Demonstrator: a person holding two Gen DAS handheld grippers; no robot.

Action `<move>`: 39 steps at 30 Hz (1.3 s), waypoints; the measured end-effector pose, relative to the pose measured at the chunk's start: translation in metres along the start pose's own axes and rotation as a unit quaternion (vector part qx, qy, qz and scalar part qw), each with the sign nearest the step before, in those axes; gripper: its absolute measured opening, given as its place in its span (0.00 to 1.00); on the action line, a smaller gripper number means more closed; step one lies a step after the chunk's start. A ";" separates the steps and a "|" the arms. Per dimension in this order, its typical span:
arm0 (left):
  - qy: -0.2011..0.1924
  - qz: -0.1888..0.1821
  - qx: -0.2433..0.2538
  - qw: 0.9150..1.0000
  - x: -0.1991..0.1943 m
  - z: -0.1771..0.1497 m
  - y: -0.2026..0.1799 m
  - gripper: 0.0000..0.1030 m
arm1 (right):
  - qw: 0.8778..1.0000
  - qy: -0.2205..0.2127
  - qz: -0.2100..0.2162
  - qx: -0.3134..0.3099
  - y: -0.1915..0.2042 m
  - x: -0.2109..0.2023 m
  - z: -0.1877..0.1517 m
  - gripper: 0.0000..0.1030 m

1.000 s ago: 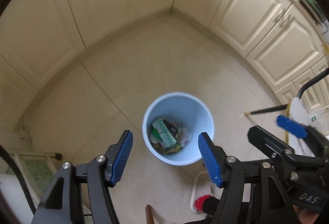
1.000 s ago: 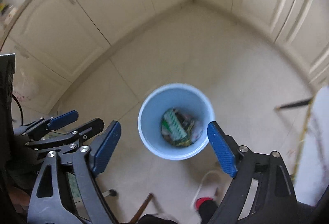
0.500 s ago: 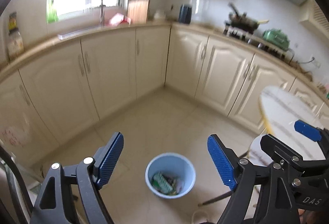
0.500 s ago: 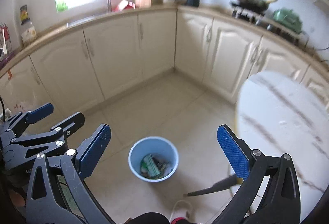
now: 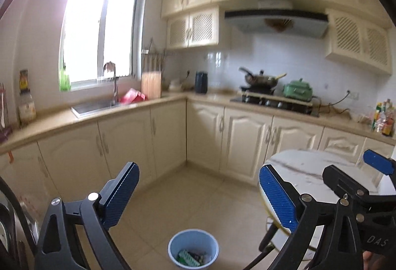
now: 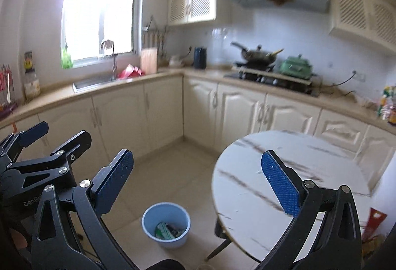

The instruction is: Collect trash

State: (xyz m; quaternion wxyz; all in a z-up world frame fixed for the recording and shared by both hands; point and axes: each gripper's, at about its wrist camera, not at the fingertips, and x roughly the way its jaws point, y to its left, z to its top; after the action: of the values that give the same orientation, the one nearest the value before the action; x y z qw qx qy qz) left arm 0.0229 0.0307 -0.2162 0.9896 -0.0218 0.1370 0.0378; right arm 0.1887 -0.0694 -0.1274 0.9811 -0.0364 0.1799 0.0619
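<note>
- Left wrist view: the left gripper (image 5: 199, 195) has its jaws opening, blue pads far apart with nothing between them.
- Low on the tiled floor stands the light blue trash bin (image 5: 193, 247), upright, holding a green-and-white wrapper (image 5: 188, 257) and other scraps.
- The right gripper (image 5: 358, 185) shows at the right edge, in front of the round marble table (image 5: 307, 166).
- Right wrist view: the right gripper (image 6: 198, 182) is spread wide and empty.
- The trash bin (image 6: 165, 224) sits on the floor just left of the marble table (image 6: 250, 195), near a table leg.
- Behind run cream cabinets (image 6: 237, 111), a sink (image 6: 92, 82), and a stove with a wok (image 6: 257, 53).
</note>
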 end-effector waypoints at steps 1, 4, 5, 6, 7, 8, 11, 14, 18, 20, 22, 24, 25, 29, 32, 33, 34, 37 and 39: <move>-0.007 -0.002 0.003 1.000 -0.019 -0.008 -0.002 0.95 | 1.000 -0.009 -0.005 0.002 -0.004 -0.010 0.001 1.00; -0.038 -0.001 0.011 0.999 -0.078 -0.029 0.000 0.98 | 0.999 -0.036 -0.015 0.008 -0.012 -0.045 0.004 1.00; -0.045 -0.001 0.012 0.999 -0.099 -0.037 0.008 0.99 | 0.999 -0.046 -0.021 0.011 -0.014 -0.058 0.006 1.00; -0.053 0.000 0.016 0.998 -0.113 -0.044 0.006 0.99 | 0.998 -0.054 -0.023 0.011 -0.016 -0.069 0.006 1.00; -0.063 0.002 0.020 0.998 -0.128 -0.049 0.000 0.99 | 0.998 -0.057 -0.025 0.011 -0.018 -0.077 0.005 1.00; -0.068 0.003 0.023 0.997 -0.142 -0.057 0.003 0.99 | 0.997 -0.064 -0.032 0.011 -0.019 -0.087 0.006 1.00; -0.085 0.005 0.026 0.996 -0.165 -0.072 -0.003 0.99 | 0.996 -0.077 -0.042 0.012 -0.022 -0.109 0.006 1.00; -0.093 -0.002 0.020 0.995 -0.181 -0.085 -0.005 0.99 | 0.995 -0.091 -0.048 0.012 -0.023 -0.123 0.008 1.00; -0.091 -0.006 0.016 0.996 -0.203 -0.100 -0.003 0.99 | 0.994 -0.098 -0.056 0.007 -0.020 -0.136 0.006 1.00; -0.084 -0.005 0.015 0.996 -0.209 -0.103 -0.003 0.99 | 0.994 -0.097 -0.055 0.007 -0.020 -0.137 0.005 1.00; -0.070 -0.005 0.011 0.997 -0.210 -0.107 -0.003 0.99 | 0.994 -0.095 -0.055 0.005 -0.020 -0.136 0.004 1.00; -0.058 -0.008 0.008 0.998 -0.212 -0.109 -0.002 0.99 | 0.995 -0.087 -0.055 0.003 -0.018 -0.132 0.003 1.00; -0.054 -0.007 0.007 0.998 -0.211 -0.108 -0.002 0.99 | 0.995 -0.087 -0.055 0.004 -0.019 -0.132 0.002 1.00; -0.052 0.003 0.009 0.999 -0.214 -0.094 -0.003 0.99 | 0.996 -0.071 -0.052 0.007 -0.017 -0.127 0.000 1.00; -0.057 0.004 0.009 0.998 -0.214 -0.081 -0.006 0.99 | 0.996 -0.074 -0.050 0.011 -0.017 -0.128 -0.003 1.00; -0.061 0.002 0.008 0.998 -0.211 -0.075 -0.007 0.99 | 0.996 -0.075 -0.051 0.011 -0.017 -0.128 -0.002 1.00; -0.066 0.000 0.007 0.998 -0.207 -0.070 -0.008 0.99 | 0.996 -0.077 -0.052 0.010 -0.017 -0.129 -0.003 1.00; -0.085 -0.003 0.009 0.996 -0.207 -0.063 -0.011 0.99 | 0.994 -0.093 -0.058 0.010 -0.018 -0.136 -0.004 1.00; -0.093 -0.005 0.012 0.996 -0.211 -0.068 -0.010 0.99 | 0.993 -0.100 -0.066 0.011 -0.019 -0.141 -0.005 1.00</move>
State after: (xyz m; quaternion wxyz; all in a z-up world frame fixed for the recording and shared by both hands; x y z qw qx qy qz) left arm -0.1972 0.0026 -0.2237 0.9984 -0.0069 0.0444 0.0333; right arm 0.0590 -0.1035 -0.0804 0.9964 -0.0306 0.0786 -0.0015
